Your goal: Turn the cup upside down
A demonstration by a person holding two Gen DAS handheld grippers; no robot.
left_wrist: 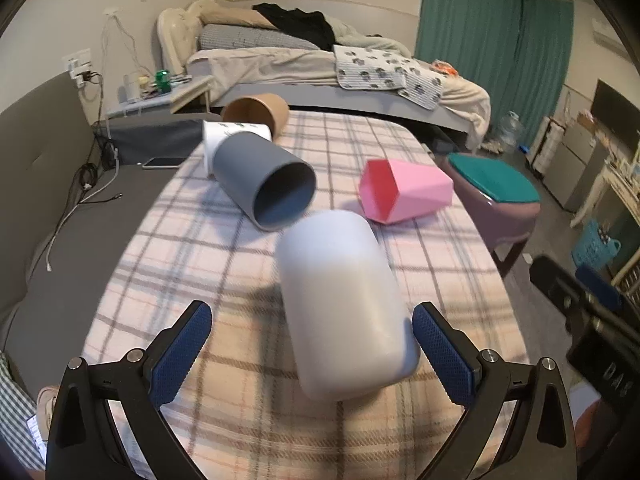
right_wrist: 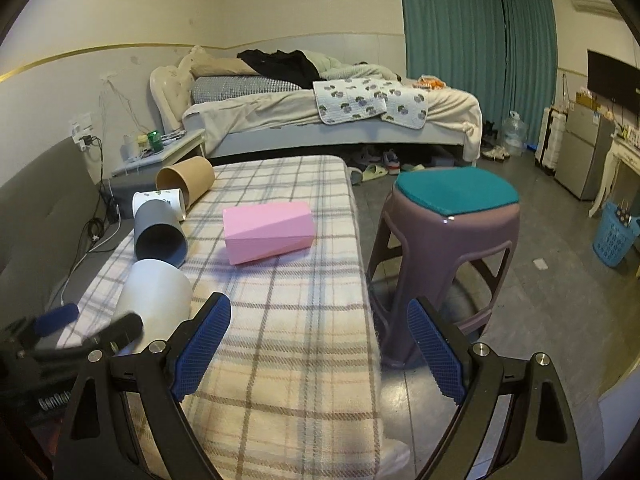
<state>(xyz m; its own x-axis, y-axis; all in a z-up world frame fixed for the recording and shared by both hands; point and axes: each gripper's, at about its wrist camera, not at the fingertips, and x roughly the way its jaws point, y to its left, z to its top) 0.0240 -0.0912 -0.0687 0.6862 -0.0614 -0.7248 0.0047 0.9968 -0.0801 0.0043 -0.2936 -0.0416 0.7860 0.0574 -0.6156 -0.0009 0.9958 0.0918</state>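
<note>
A white cup (left_wrist: 344, 304) lies on its side on the plaid-covered table (left_wrist: 224, 264), closed base toward my left gripper (left_wrist: 312, 328). That gripper is open, its blue pads on either side of the cup's near end, apart from it. The cup also shows in the right wrist view (right_wrist: 156, 300), with the left gripper's fingers (right_wrist: 120, 330) at its near end. A grey cup (left_wrist: 268, 184), a pink faceted cup (left_wrist: 404, 192), a brown cup (left_wrist: 258, 114) and a printed white cup (left_wrist: 232, 136) lie on their sides farther back. My right gripper (right_wrist: 320, 340) is open and empty above the table's right edge.
A purple stool with a teal seat (right_wrist: 452, 216) stands right of the table. A grey sofa with a phone (left_wrist: 162, 163) and cables lies to the left. A bed (right_wrist: 320, 120) is behind. The right gripper's body (left_wrist: 588, 320) shows at the right.
</note>
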